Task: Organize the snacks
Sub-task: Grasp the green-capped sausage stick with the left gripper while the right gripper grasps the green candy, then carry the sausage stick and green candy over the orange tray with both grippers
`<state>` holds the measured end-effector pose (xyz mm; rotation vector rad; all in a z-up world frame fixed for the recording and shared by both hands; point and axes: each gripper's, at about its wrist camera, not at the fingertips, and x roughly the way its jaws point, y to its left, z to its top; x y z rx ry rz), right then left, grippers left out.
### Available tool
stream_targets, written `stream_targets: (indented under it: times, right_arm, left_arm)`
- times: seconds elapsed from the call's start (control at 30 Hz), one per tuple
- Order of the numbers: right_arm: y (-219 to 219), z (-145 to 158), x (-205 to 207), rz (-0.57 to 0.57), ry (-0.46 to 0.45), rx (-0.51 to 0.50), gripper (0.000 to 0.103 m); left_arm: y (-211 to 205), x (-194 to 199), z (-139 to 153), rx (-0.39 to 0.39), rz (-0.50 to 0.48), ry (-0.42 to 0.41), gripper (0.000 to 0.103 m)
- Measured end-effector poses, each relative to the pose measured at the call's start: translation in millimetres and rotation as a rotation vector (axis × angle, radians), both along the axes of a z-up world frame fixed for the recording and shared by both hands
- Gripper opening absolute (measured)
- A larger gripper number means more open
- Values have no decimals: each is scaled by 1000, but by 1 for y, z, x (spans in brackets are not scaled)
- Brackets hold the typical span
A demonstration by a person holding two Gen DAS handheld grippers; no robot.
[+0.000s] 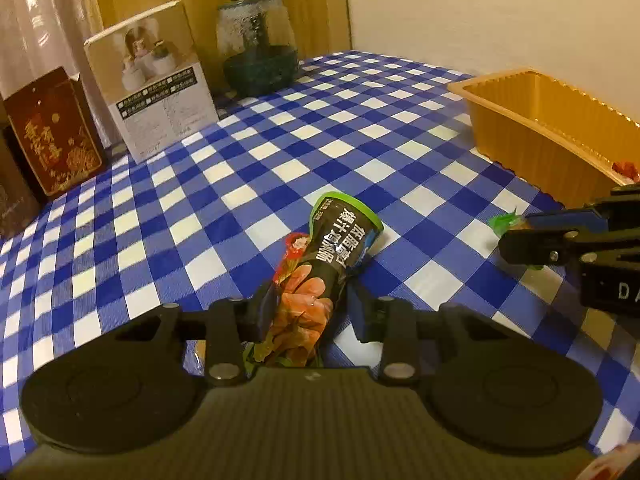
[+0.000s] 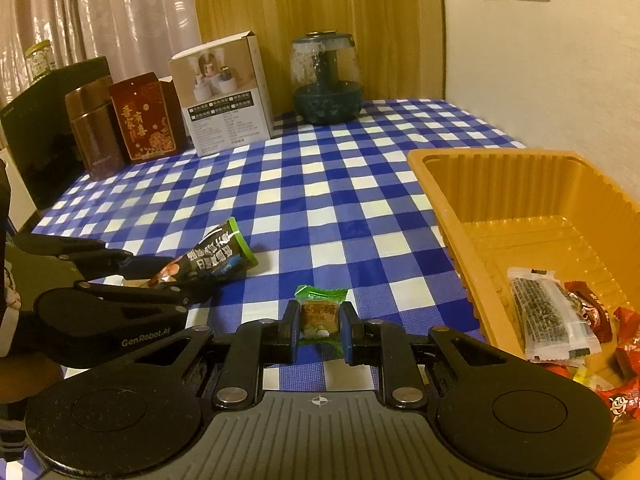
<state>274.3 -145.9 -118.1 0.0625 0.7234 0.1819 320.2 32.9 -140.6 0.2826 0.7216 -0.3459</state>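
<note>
A long black snack packet with a green end (image 1: 340, 240) lies on the blue-and-white checked tablecloth (image 1: 280, 152). My left gripper (image 1: 314, 308) is shut on its near, orange-printed half, and the packet looks pinched between the pads. The right wrist view shows the same packet (image 2: 216, 260) in the left gripper (image 2: 188, 278), its green end resting on the cloth. My right gripper (image 2: 320, 316) is shut on a small green-wrapped candy (image 2: 320, 312) just above the cloth. It appears at the right edge of the left wrist view, where the right gripper (image 1: 516, 230) holds the candy (image 1: 505, 220).
An orange plastic tray (image 2: 500, 184) stands at the right and holds several wrapped snacks (image 2: 552, 312); its wall (image 1: 520, 140) is also close by in the left wrist view. At the back stand a white box (image 2: 224, 104), a red box (image 2: 144, 120), a brown canister (image 2: 92, 132) and a glass jar (image 2: 326, 80).
</note>
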Motion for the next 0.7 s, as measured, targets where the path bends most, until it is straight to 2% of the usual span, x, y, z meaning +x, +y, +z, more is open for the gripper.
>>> stream_targets:
  times: [0.17,0.33,0.7]
  right_arm:
    - [0,4,-4,4,-4,0,21]
    - [-2,12,-9,5,-10,7,21]
    - [-14,36,-26,3,-38,5,21]
  left_arm:
    - [4,-4,6,-55,22,51,34]
    - [13,-11,11,-172,89,136,34]
    - [2,-32,35,-222,96,123,33]
